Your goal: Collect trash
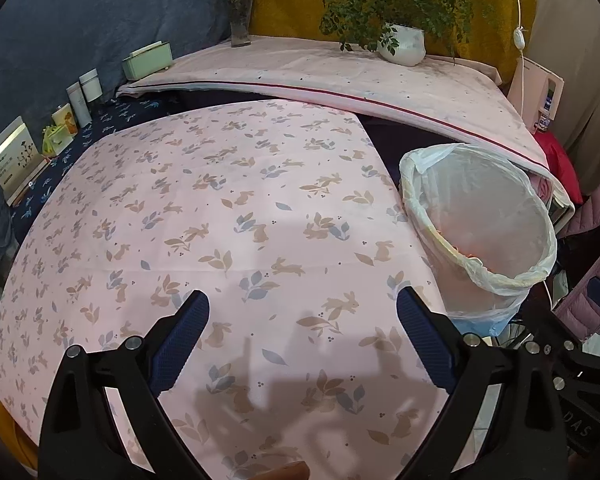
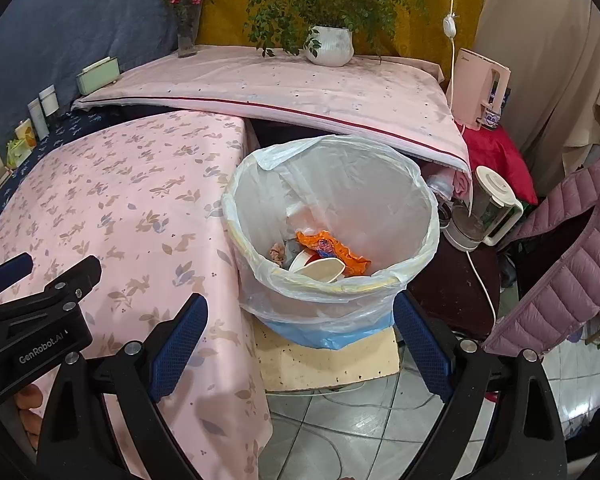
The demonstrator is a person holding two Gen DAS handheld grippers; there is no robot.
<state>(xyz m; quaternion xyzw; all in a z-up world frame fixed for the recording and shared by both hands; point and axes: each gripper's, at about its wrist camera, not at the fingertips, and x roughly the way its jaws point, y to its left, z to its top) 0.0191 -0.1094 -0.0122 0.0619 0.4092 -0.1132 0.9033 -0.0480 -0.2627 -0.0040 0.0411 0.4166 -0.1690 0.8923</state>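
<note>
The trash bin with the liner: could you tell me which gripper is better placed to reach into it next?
Right, probably. The right gripper hangs with open, empty jaws directly before the bin, wrappers visible inside. The left gripper, also open, faces the pink tablecloth, with the bin off to its right.

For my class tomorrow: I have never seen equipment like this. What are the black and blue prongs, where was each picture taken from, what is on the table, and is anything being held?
No robot here: a person holds a hand tool with two jaws in each hand, and a camera on each tool looks out along them. One picture comes from the left gripper, over the table with its pink rabbit cloth; no trash shows on it. The other comes from the right gripper, aimed at the bin beside the table, lined with a plastic bag. Inside lie an orange wrapper, a white cup and other scraps. Both tools have their jaws wide open and hold nothing. The left tool also shows at the left edge of the right-hand picture.
</note>
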